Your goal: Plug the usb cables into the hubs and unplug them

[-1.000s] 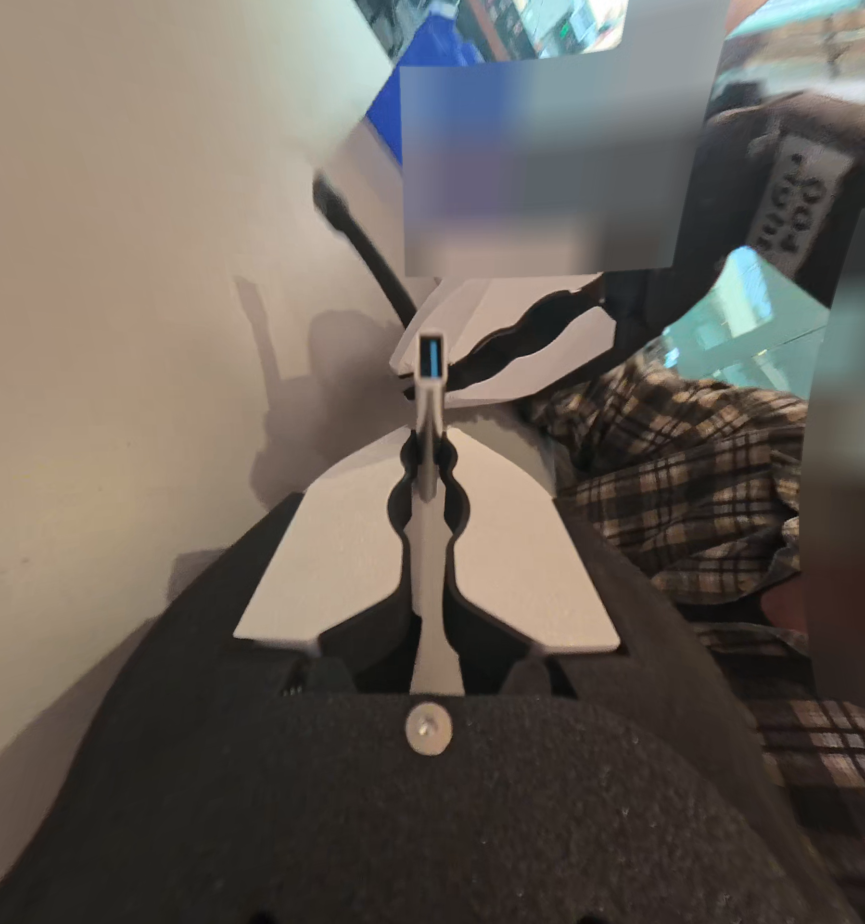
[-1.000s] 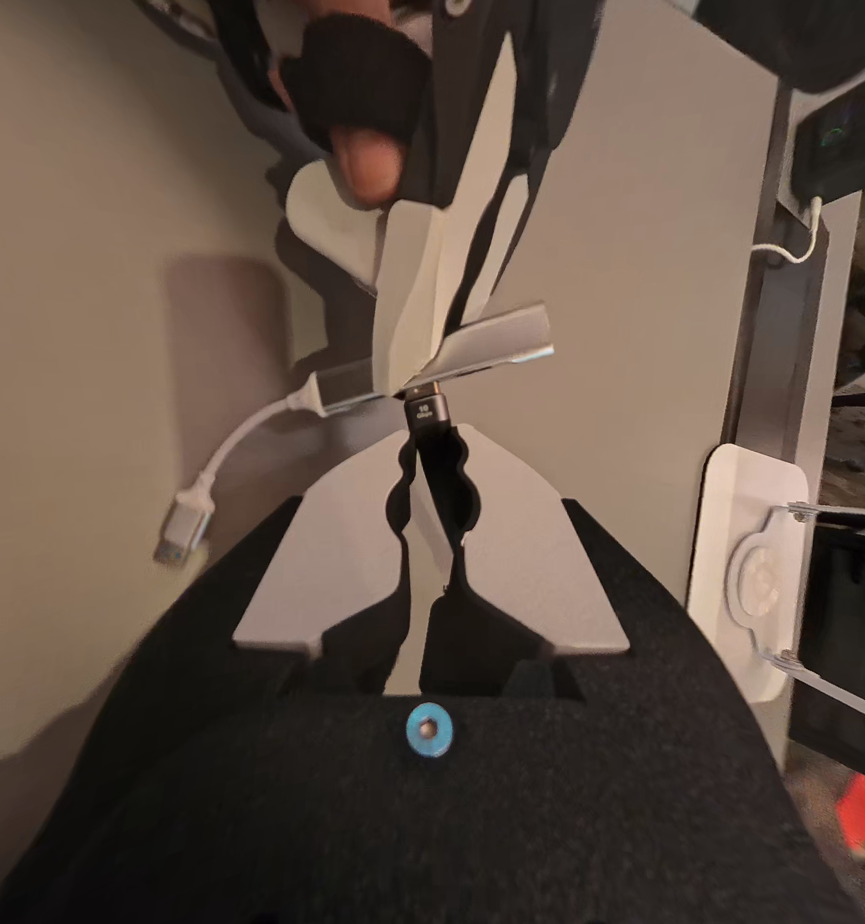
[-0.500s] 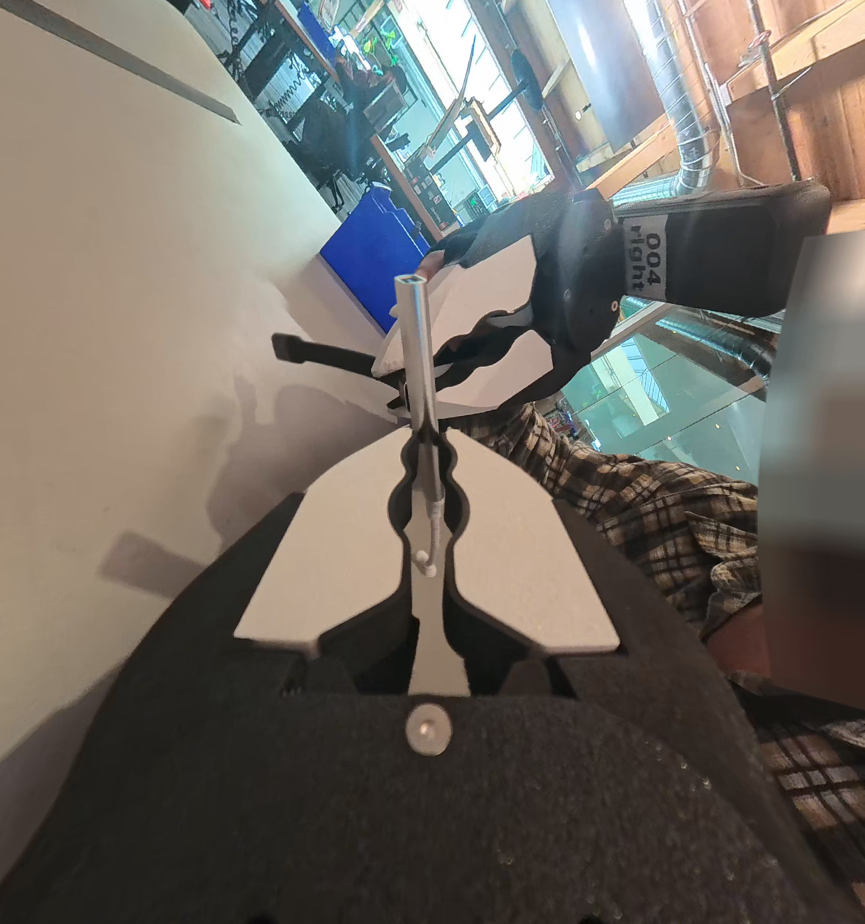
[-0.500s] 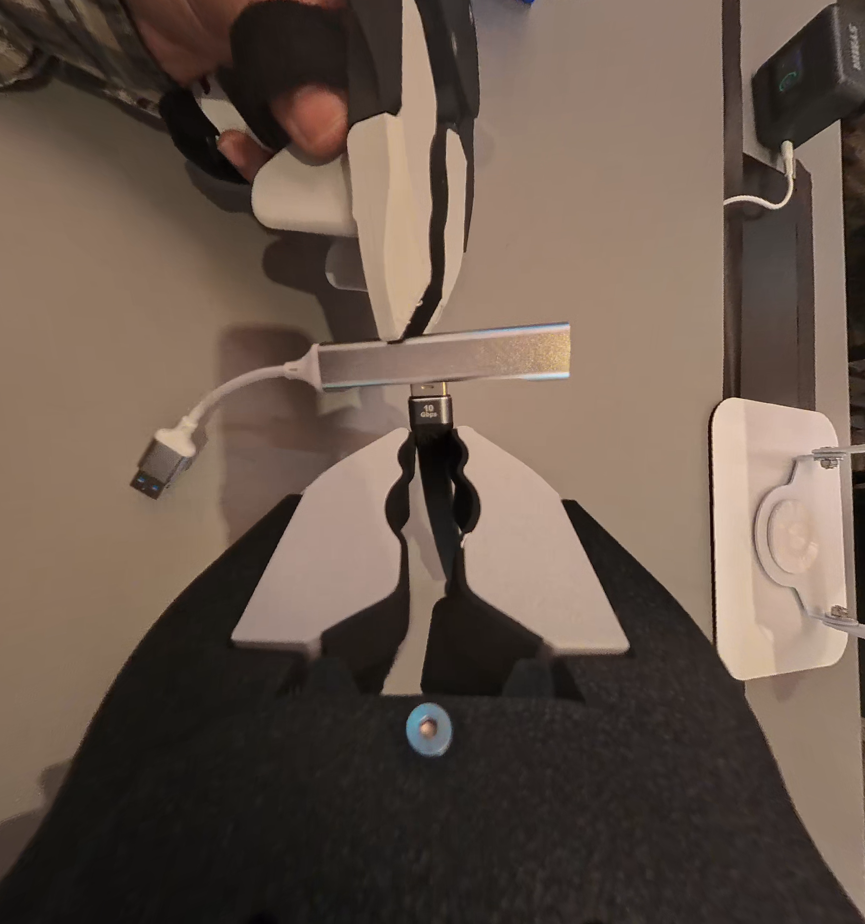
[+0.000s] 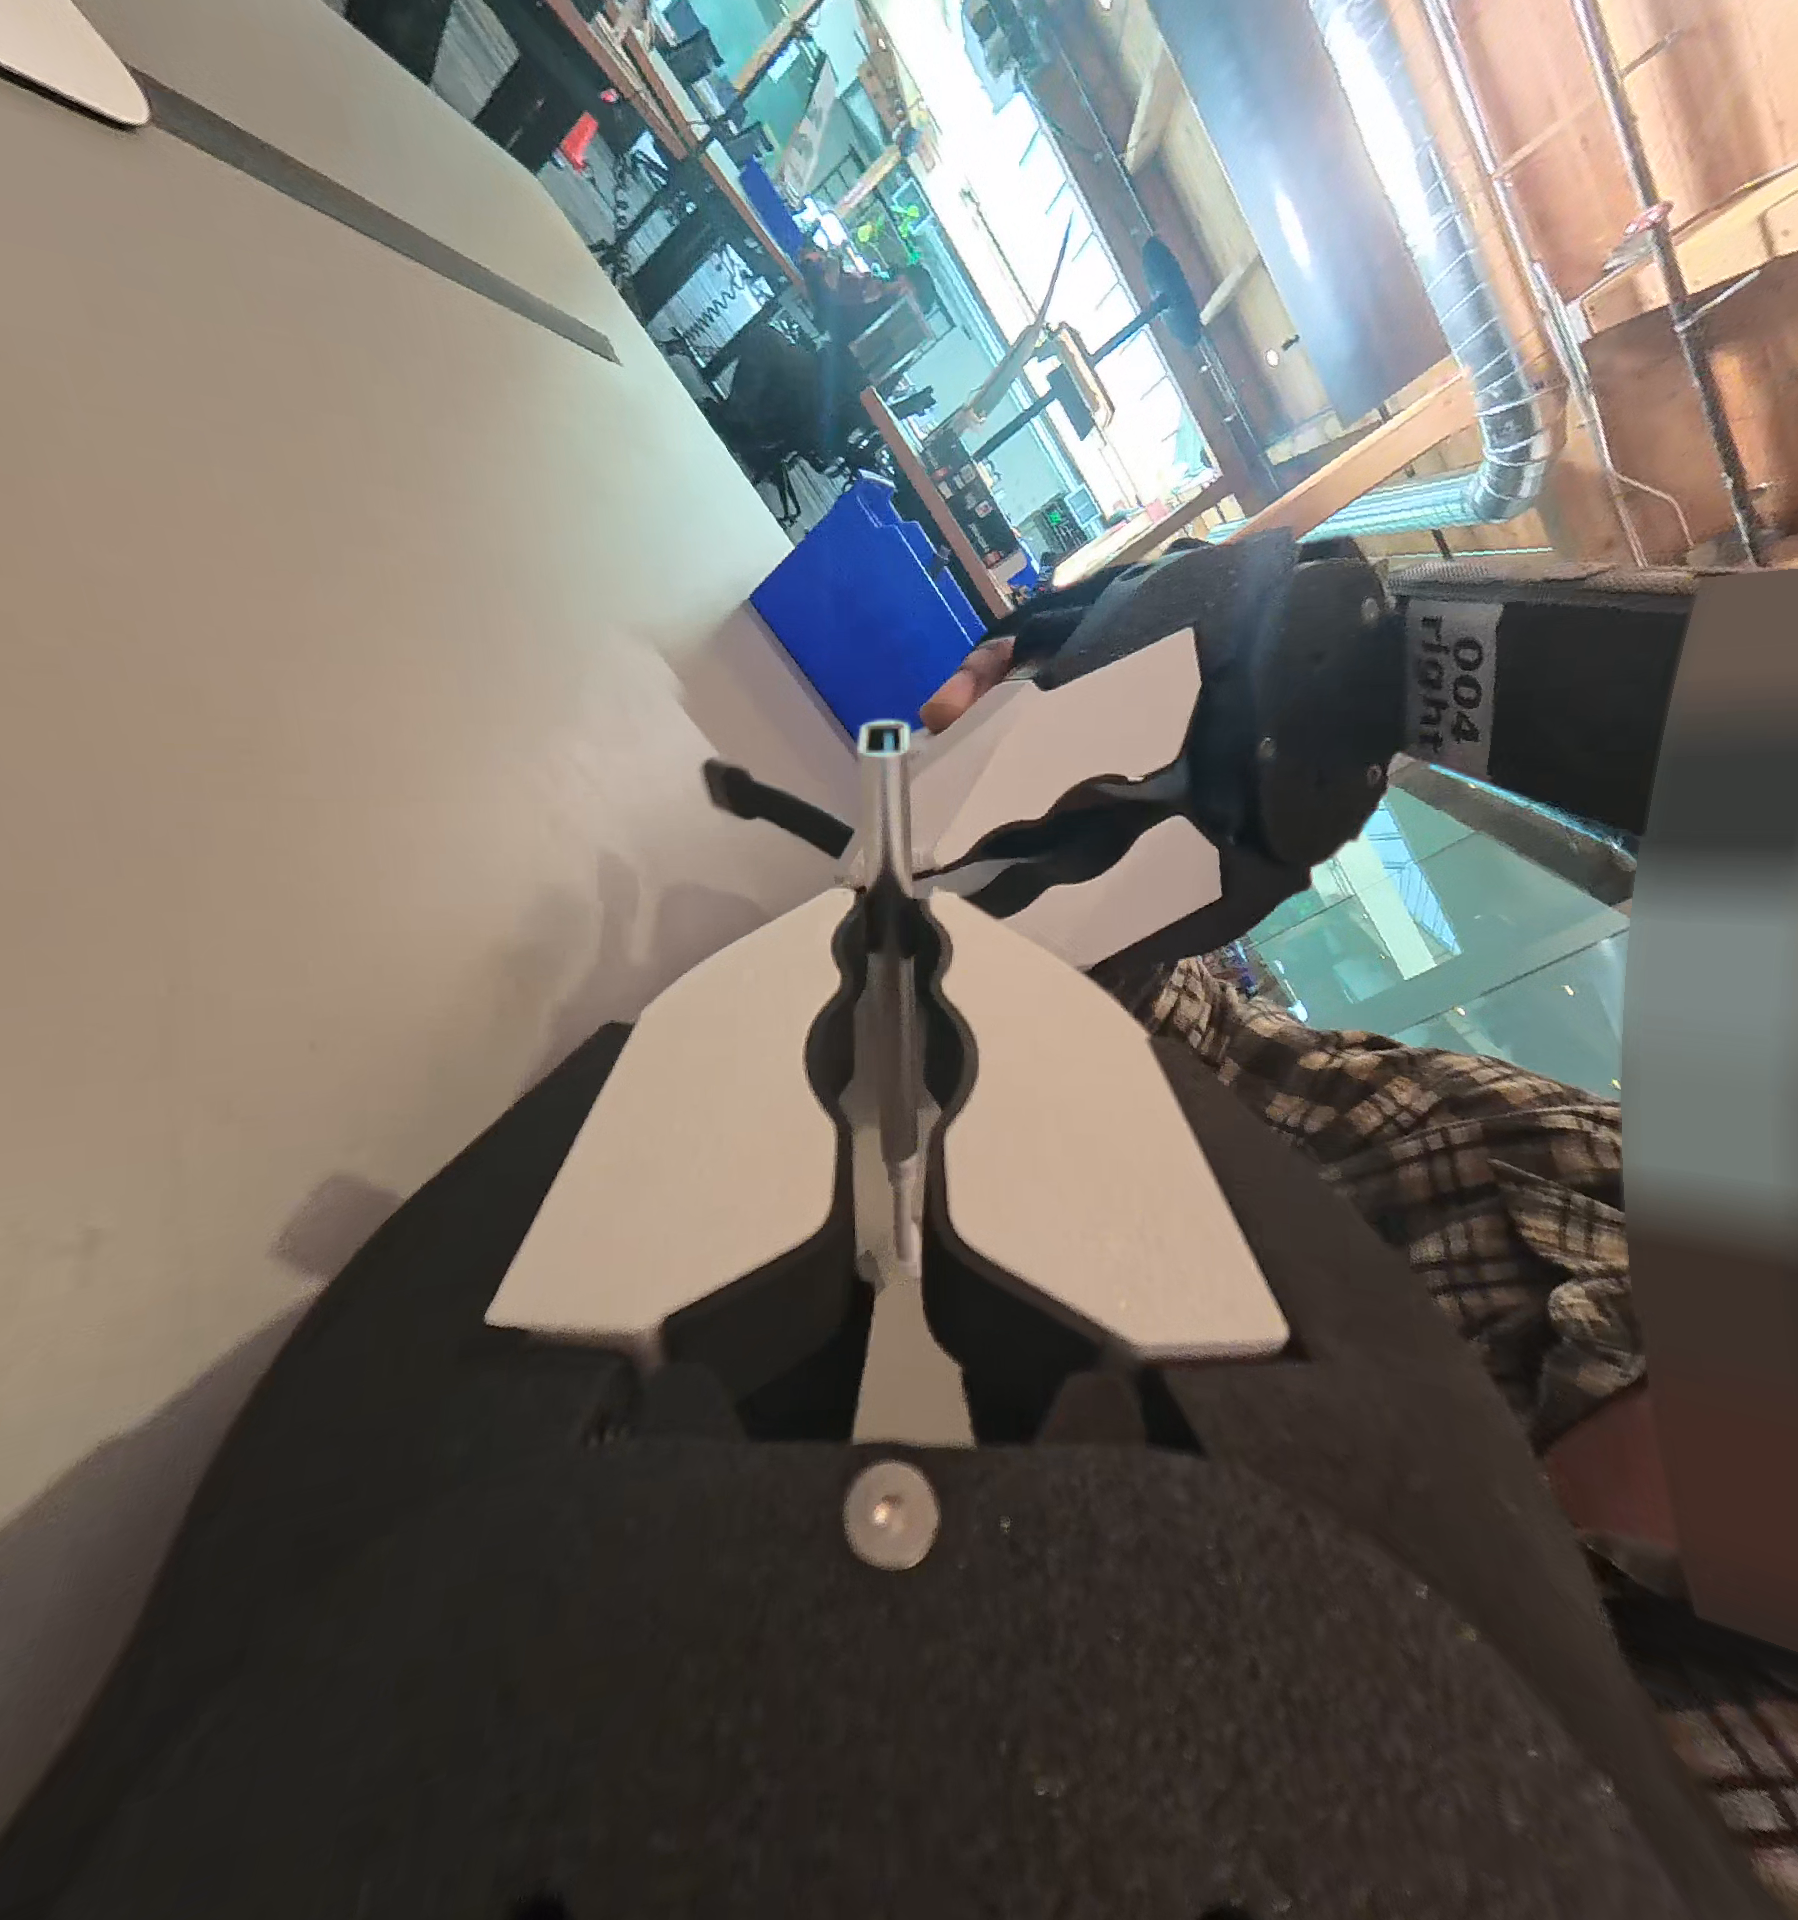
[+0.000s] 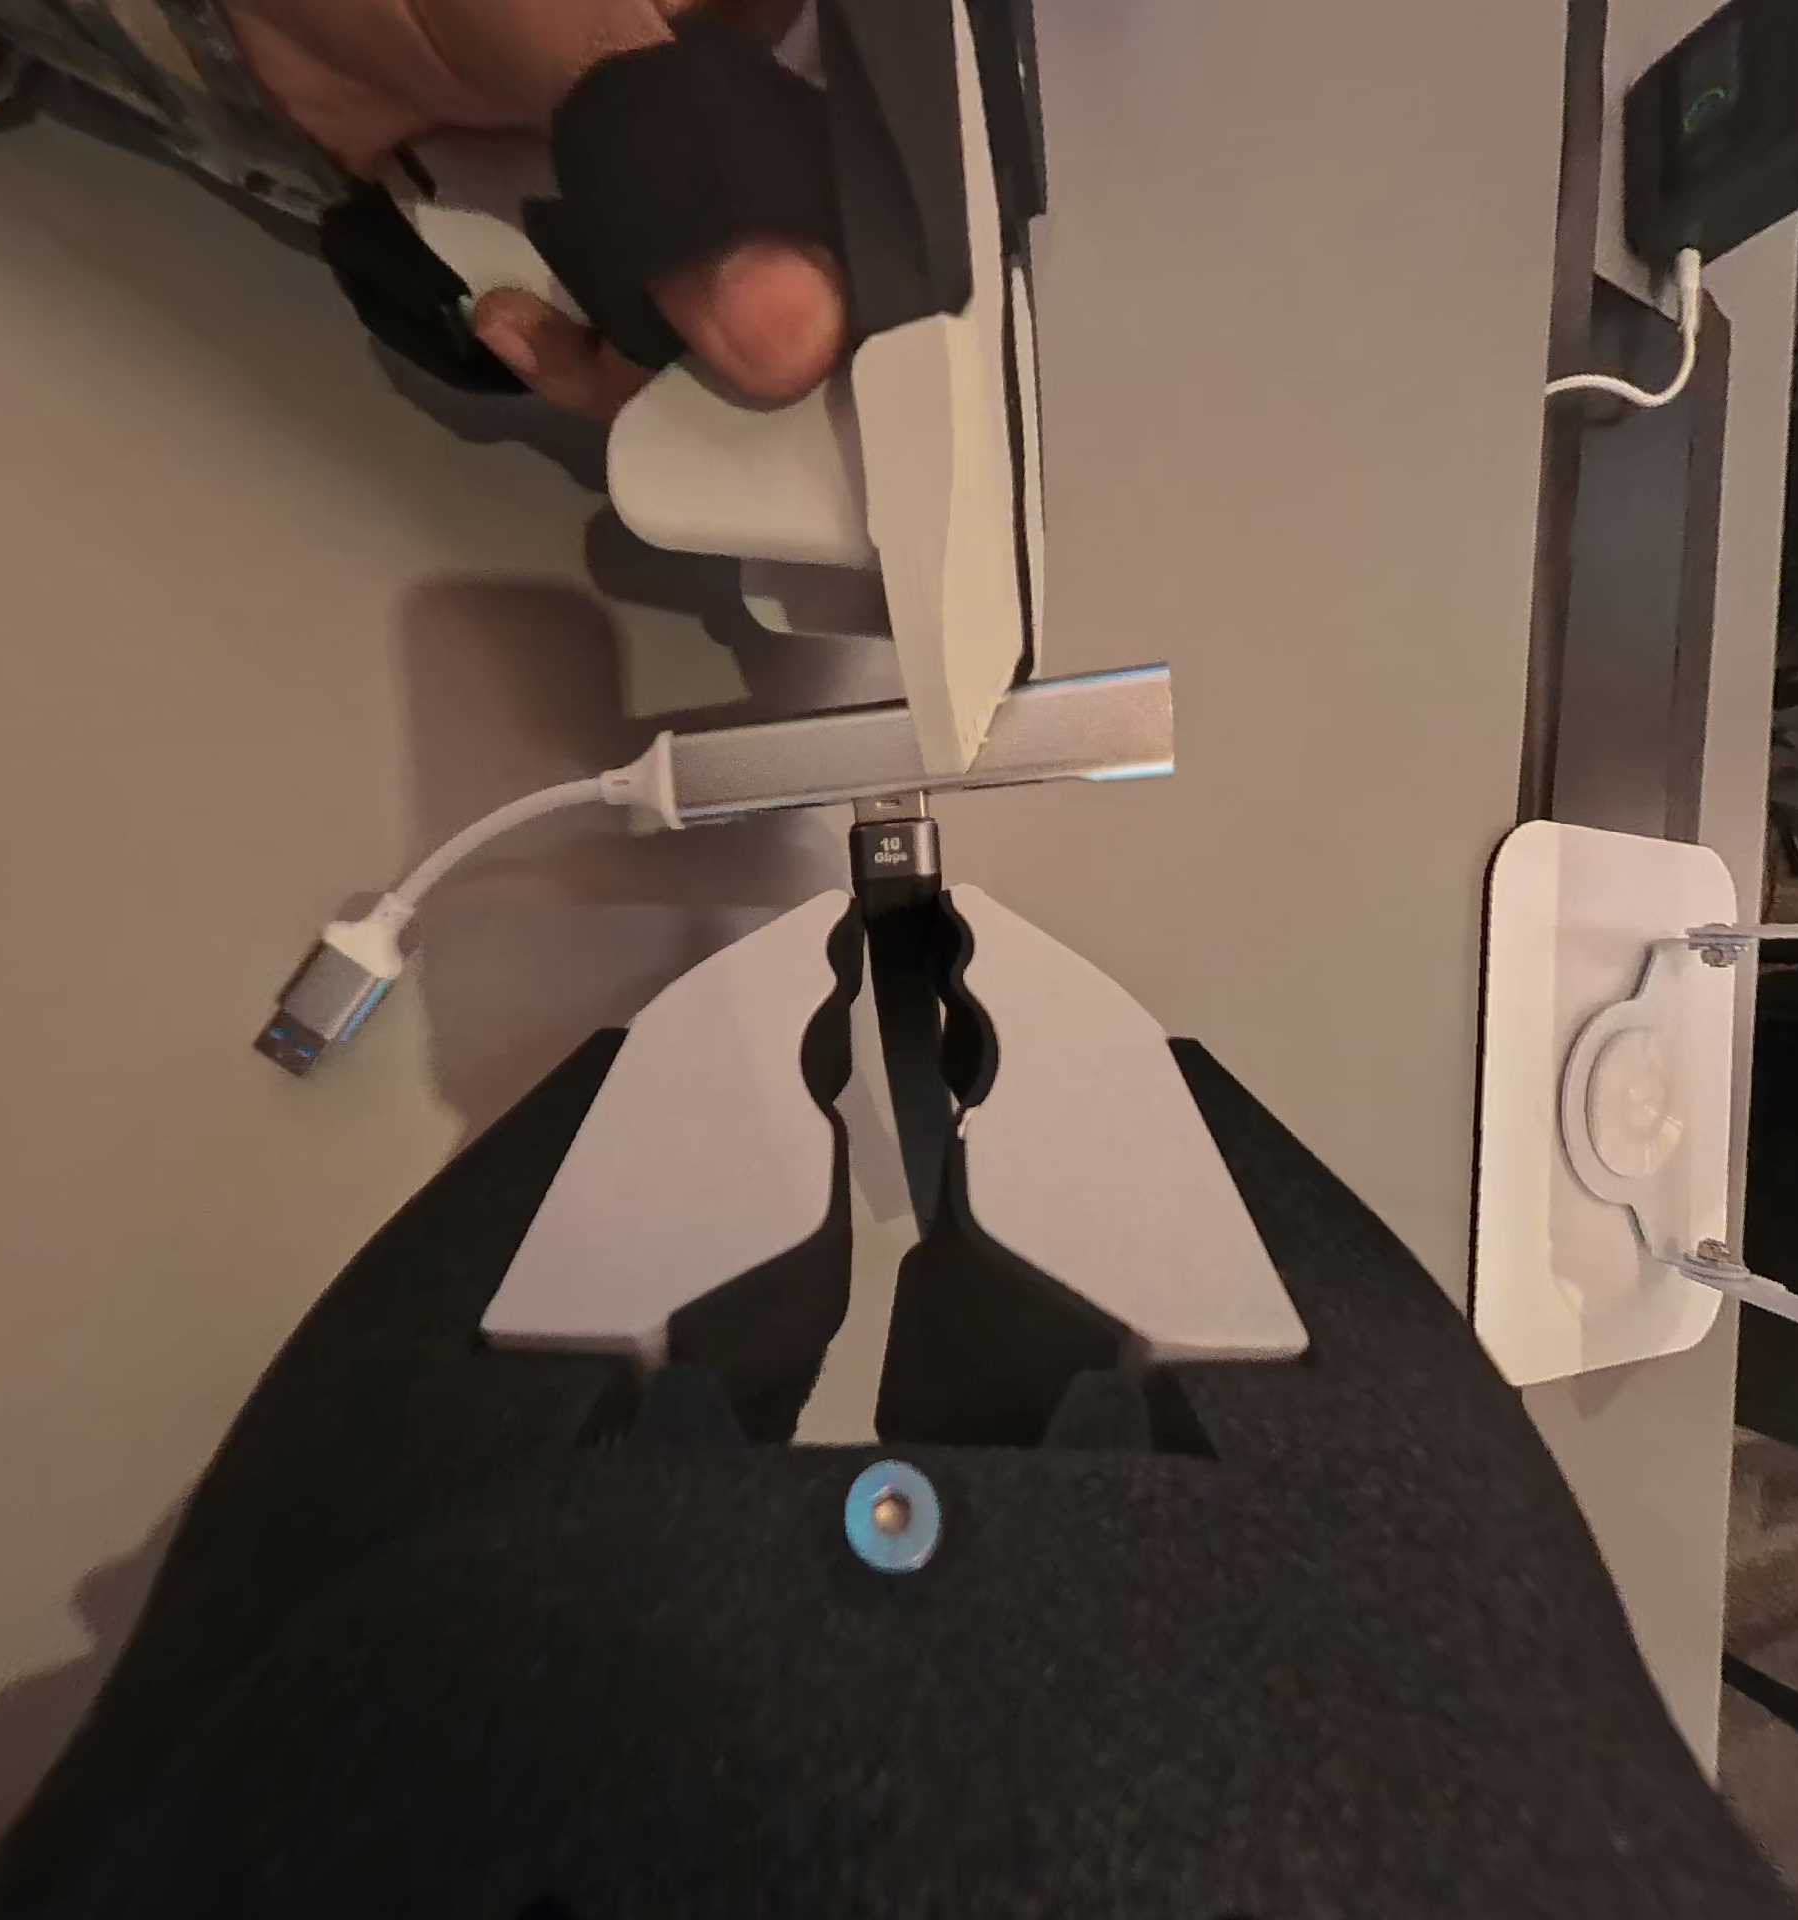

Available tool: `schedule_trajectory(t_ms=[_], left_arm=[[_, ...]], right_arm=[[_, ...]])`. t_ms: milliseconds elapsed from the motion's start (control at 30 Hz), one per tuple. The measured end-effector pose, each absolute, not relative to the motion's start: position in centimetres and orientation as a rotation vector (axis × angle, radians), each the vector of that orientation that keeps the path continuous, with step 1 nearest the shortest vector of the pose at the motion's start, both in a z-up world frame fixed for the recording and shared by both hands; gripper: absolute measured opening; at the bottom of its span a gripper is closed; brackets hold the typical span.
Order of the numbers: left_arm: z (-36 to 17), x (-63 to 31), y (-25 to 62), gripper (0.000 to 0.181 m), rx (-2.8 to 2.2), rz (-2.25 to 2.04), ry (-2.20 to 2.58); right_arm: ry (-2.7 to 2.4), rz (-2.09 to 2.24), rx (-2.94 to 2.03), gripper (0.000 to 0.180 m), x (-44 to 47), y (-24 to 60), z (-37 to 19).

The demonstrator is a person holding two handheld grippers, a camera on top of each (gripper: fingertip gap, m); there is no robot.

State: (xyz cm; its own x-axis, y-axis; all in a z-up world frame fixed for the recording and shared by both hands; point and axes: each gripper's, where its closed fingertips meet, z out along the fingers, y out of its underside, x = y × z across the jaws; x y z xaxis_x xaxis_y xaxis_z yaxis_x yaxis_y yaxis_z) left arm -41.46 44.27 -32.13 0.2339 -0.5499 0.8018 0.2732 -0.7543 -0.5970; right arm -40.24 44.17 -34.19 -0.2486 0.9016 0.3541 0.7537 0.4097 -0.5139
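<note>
My left gripper is shut on a silver USB hub, which I see end-on pointing forward. In the right wrist view the hub lies crosswise under the left gripper's white fingers. Its white pigtail with a silver plug hangs to the left. My right gripper is shut on a black USB cable. The cable's dark connector has its metal tip at the hub's side port; how deep it sits is hidden. The right gripper also shows in the left wrist view, with the cable's free end beyond it.
Both grippers are above a grey table. A white mount pad sits at its right edge, and a black device with a white cord is at the far right. A blue bin stands behind. A person's plaid sleeve is to the right. The tips of both grippers are at nearly the same place.
The left gripper has rolled and turned the hub from slanted to nearly level across the right view. The black connector has stayed at the hub's side port throughout.
</note>
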Motion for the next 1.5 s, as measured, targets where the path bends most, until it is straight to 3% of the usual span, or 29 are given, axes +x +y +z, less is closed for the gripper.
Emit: schedule_trajectory(t_ms=[767, 867, 1133, 1233, 1333, 1500], left_arm=[[-31.0, -43.2, 45.9, 0.007, -1.775, -1.385, 0.154], [-30.5, -43.3, 45.6, 0.007, -1.746, -1.508, 0.153], [-32.3, -42.3, 43.2, 0.033, -1.971, -1.566, 0.378], [-33.2, -41.3, 42.8, 0.026, -2.014, -1.579, 0.421], [-33.0, -41.0, 42.7, 0.007, -1.978, -1.617, 0.435], [-33.8, -40.7, 41.8, 0.006, -2.081, -1.533, 0.55]], right_arm=[[-1.833, 0.315, -1.466, 0.01, -42.6, 45.4, -33.7], [-1.855, 0.344, -1.429, 0.011, -42.5, 45.4, -33.5], [-1.946, 0.336, -1.434, 0.011, -41.3, 45.4, -34.3], [-1.945, 0.412, -1.444, 0.011, -41.1, 44.9, -33.9], [-1.96, 0.392, -1.41, 0.011, -41.0, 44.5, -33.6], [-2.006, 0.356, -1.394, 0.011, -40.8, 43.8, -33.8]])
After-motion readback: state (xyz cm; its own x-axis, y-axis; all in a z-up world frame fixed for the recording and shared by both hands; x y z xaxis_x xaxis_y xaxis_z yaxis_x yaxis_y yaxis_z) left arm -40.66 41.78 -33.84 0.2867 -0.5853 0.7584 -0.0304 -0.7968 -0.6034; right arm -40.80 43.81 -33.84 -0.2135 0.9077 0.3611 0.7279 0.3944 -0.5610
